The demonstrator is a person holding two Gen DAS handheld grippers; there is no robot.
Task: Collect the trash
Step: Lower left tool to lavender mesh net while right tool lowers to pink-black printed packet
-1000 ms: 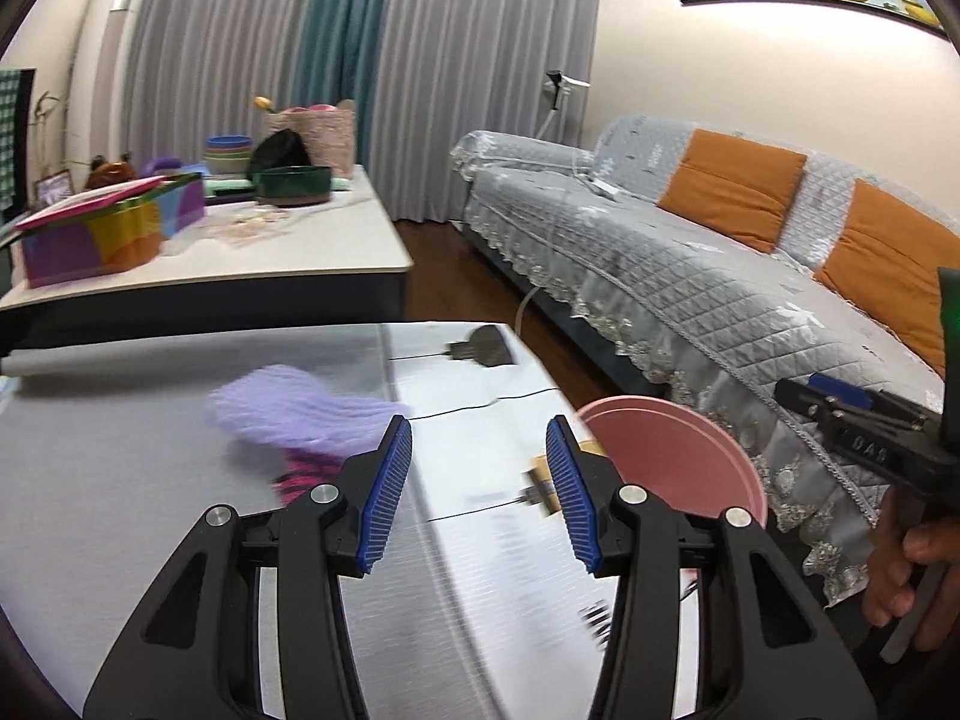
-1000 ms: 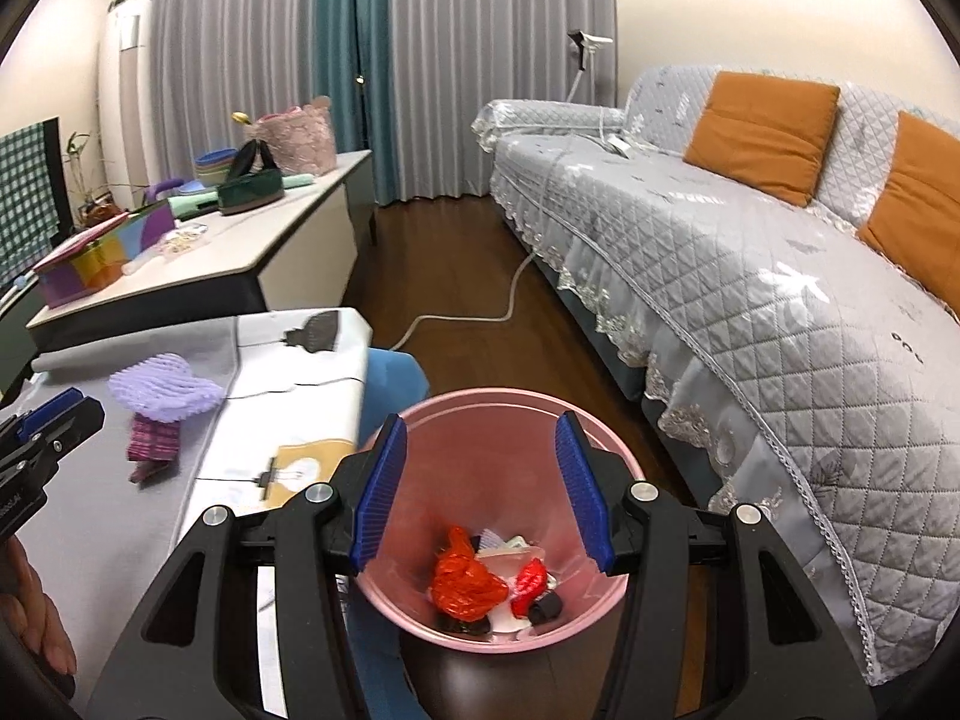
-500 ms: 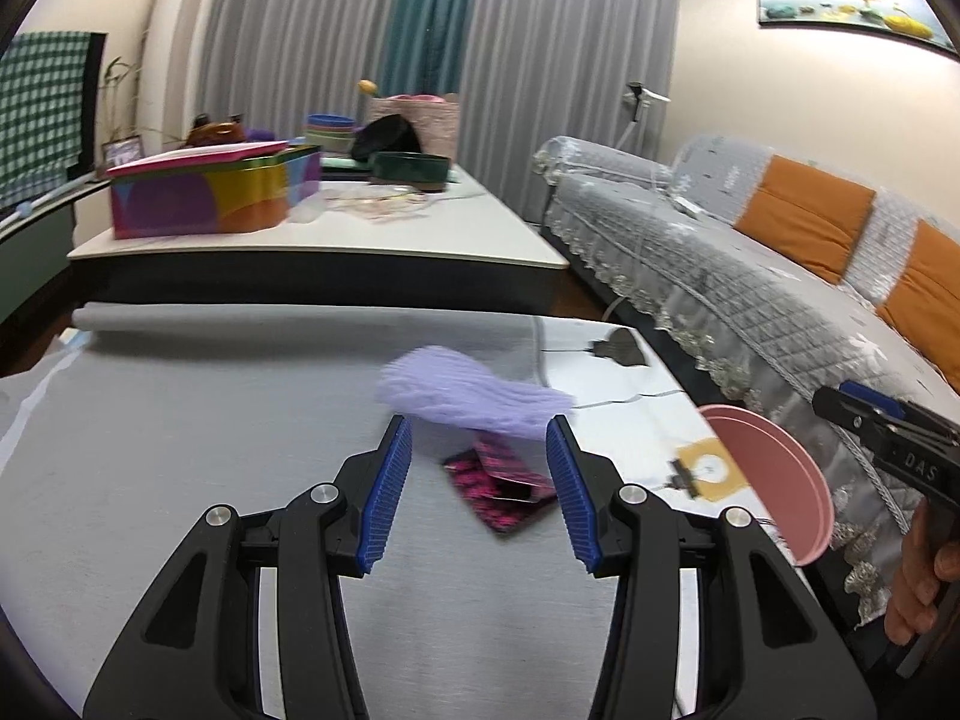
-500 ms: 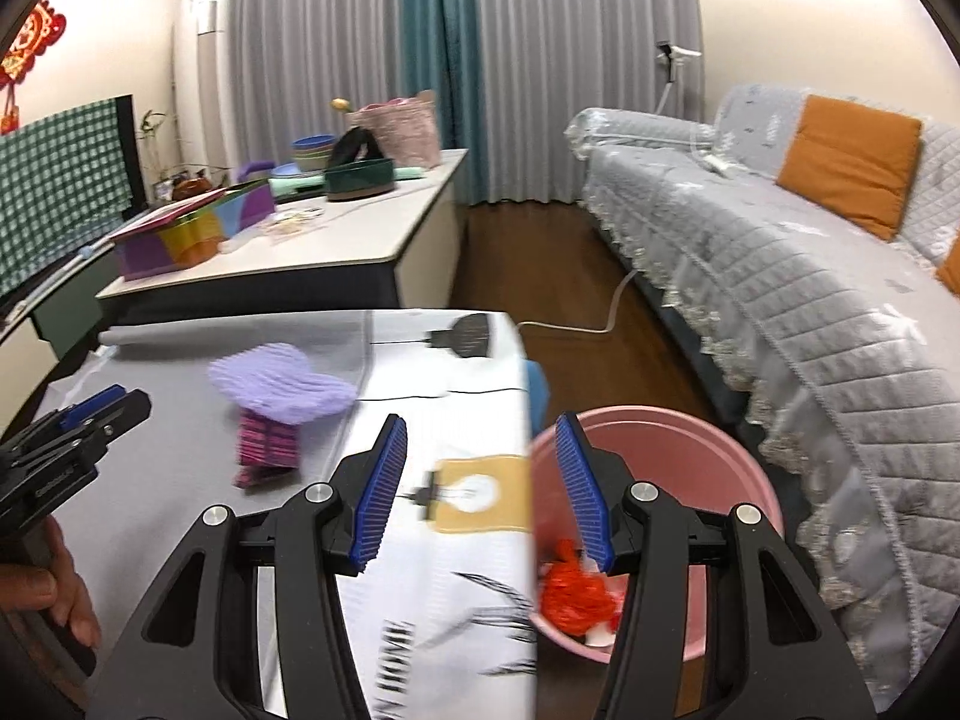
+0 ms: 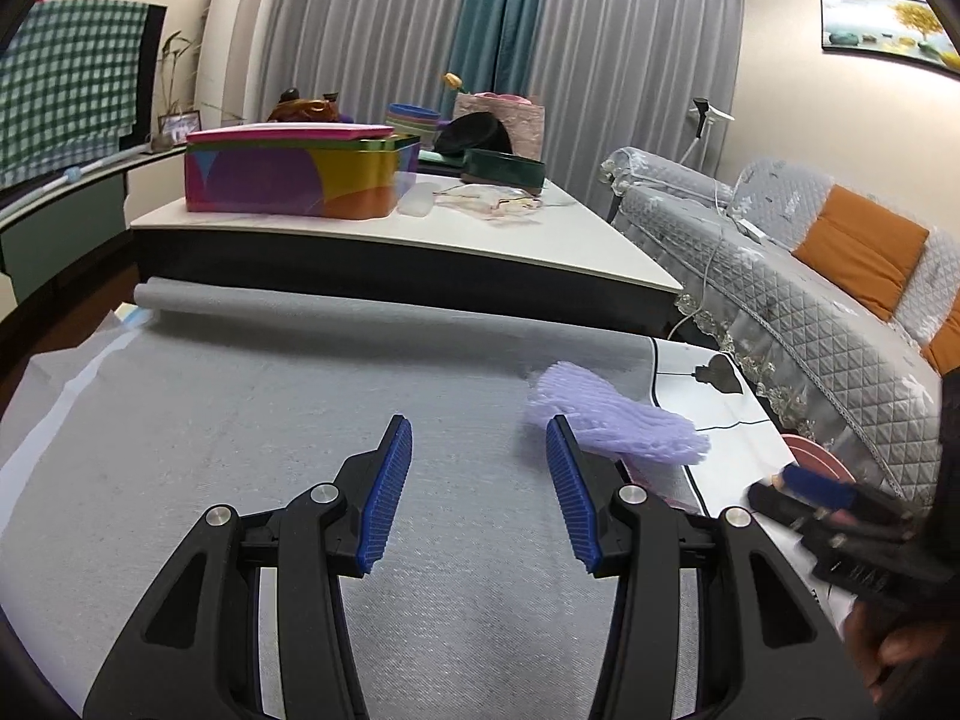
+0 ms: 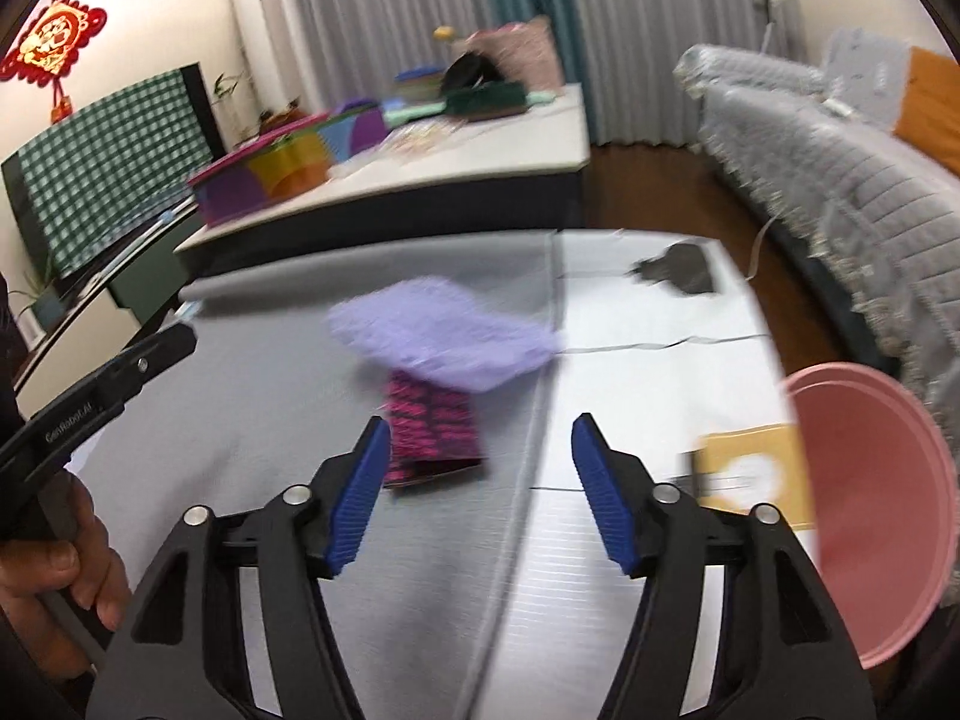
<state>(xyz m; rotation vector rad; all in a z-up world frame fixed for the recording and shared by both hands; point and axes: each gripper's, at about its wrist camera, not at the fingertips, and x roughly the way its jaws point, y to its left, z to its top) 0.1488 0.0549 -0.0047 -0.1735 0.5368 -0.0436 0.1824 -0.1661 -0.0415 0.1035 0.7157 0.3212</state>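
Both views swung tableward, left tool (image 5: 479,489) "GenRobot.AI", right tool (image 6: 474,491), both spread, empty

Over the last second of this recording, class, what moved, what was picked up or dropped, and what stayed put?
The right gripper swung left from above the pink bin to over the table, now facing the purple foam net and pink wrapper. The left gripper also turned left, so the net now sits to its right. Nothing was picked up or dropped; both grippers stayed open, and the net and wrapper stayed put.
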